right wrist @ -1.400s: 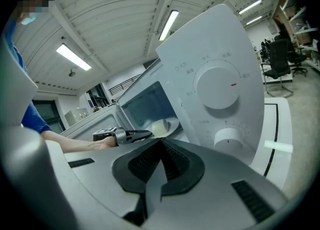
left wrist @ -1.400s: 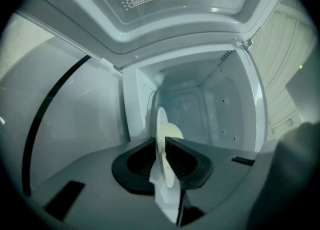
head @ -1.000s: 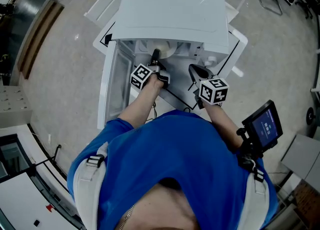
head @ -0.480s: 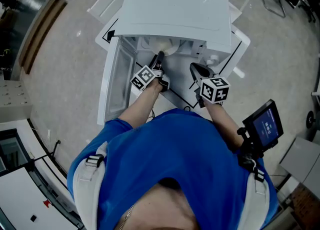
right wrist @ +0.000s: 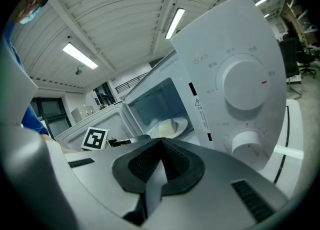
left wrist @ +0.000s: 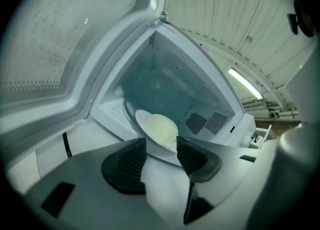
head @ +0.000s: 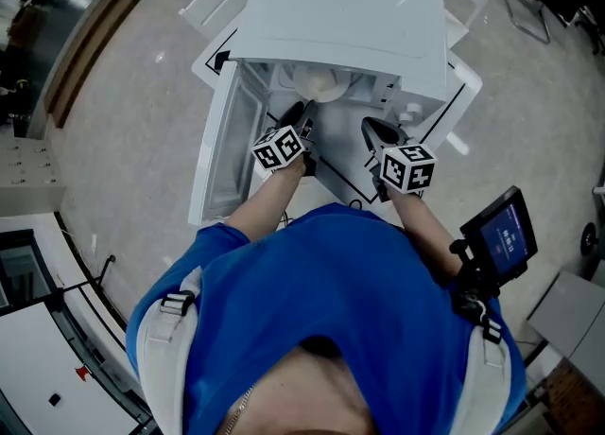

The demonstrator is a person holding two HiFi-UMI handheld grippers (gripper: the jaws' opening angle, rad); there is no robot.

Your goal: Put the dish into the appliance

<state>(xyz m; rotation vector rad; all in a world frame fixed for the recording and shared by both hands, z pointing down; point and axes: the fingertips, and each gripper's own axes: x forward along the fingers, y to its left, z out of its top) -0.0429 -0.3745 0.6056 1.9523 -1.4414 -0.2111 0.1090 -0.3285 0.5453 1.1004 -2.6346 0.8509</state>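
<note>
Two-jaw left gripper [left wrist: 161,155] spread wide and empty, just short of white dish [left wrist: 159,130] resting inside open microwave [head: 340,17]. Right gripper [right wrist: 161,156] pressed together, holding nothing. Best to draw left gripper straight back, clear of dish rim, before swinging door [head: 222,149] shut.

**Three cameras, one shared target**

The head view looks steeply down onto the microwave [head: 340,26] from above. Both gripper views sit close at its front (the right one tilted up past the control panel [right wrist: 235,119]). All three share the dish [left wrist: 160,130] inside.
</note>
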